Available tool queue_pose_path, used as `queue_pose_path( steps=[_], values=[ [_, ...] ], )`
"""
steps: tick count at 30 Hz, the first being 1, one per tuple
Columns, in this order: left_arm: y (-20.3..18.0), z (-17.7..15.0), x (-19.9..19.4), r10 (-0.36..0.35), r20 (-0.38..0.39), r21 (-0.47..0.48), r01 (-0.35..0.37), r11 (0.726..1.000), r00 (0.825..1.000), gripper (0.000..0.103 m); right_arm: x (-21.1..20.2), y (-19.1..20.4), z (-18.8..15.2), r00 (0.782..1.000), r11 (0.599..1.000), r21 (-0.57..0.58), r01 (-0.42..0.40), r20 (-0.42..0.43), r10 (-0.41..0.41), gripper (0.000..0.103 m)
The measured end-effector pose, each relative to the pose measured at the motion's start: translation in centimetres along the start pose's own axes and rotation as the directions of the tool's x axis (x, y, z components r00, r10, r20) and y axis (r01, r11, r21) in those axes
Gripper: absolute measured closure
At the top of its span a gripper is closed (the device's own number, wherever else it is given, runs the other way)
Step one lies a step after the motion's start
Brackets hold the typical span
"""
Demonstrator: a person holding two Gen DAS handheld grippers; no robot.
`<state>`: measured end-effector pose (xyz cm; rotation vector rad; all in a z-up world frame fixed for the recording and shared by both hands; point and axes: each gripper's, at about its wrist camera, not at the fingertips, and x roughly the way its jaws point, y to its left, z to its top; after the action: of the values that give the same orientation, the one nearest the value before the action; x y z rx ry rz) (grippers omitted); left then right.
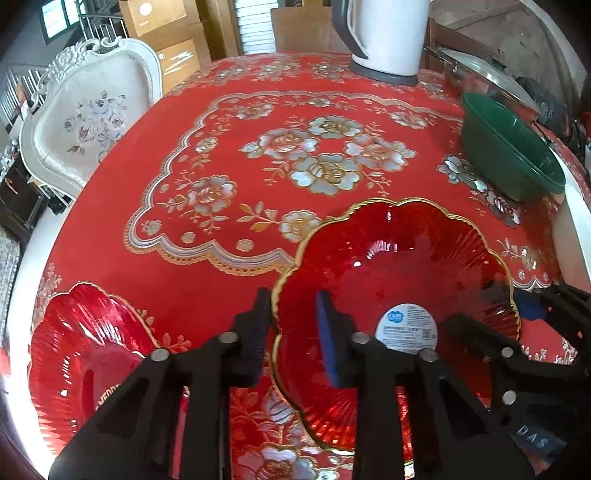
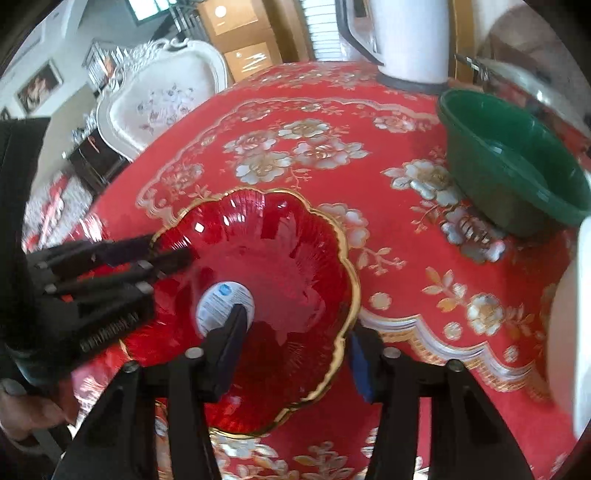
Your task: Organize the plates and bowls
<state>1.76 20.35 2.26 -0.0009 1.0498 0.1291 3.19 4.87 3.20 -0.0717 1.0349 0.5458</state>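
Note:
A red glass bowl (image 1: 399, 266) with a scalloped gold rim and a white sticker inside is held over the red flowered tablecloth. My left gripper (image 1: 295, 325) straddles its left rim, one finger outside and one inside, and looks closed on it. My right gripper (image 2: 295, 347) straddles the bowl's (image 2: 280, 258) right rim the same way, with a wider gap. A second red glass dish (image 1: 77, 354) lies on the table at the lower left. A green plastic bowl (image 1: 509, 155) stands at the right; it also shows in the right wrist view (image 2: 517, 162).
A white electric kettle (image 1: 384, 33) stands at the table's far edge. A glass lid (image 1: 487, 77) lies behind the green bowl. A white carved chair (image 1: 85, 118) stands off the table's left side. A white object (image 2: 576, 325) sits at the right edge.

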Motion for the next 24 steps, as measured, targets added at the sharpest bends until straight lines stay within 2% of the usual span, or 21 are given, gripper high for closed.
queue_pose_path(
  steps=[5, 8, 12, 24],
  values=[
    [-0.4, -0.3, 0.0, 0.03, 0.011, 0.005, -0.03, 1.0, 0.999, 0.081, -0.2, -0.4, -0.1, 1.0, 1.0, 0.009, -0.018, 0.009, 0.018, 0.061],
    [-0.4, -0.5, 0.1, 0.011, 0.001, -0.007, -0.011, 1.0, 1.0, 0.081, -1.0, -0.4, -0.1, 0.998, 0.998, 0.039, -0.045, 0.039, 0.044, 0.061],
    [-0.8, -0.9, -0.2, 0.008, -0.001, -0.008, -0.008, 1.0, 1.0, 0.081, -1.5, -0.1, 0.1, 0.998, 0.999, 0.042, -0.006, 0.06, 0.003, 0.061],
    [-1.1, -0.9, -1.3, -0.016, -0.001, -0.017, 0.016, 1.0, 1.0, 0.081, -2.1, -0.6, 0.4, 0.997, 0.997, 0.071, 0.003, 0.073, -0.008, 0.06]
  ],
)
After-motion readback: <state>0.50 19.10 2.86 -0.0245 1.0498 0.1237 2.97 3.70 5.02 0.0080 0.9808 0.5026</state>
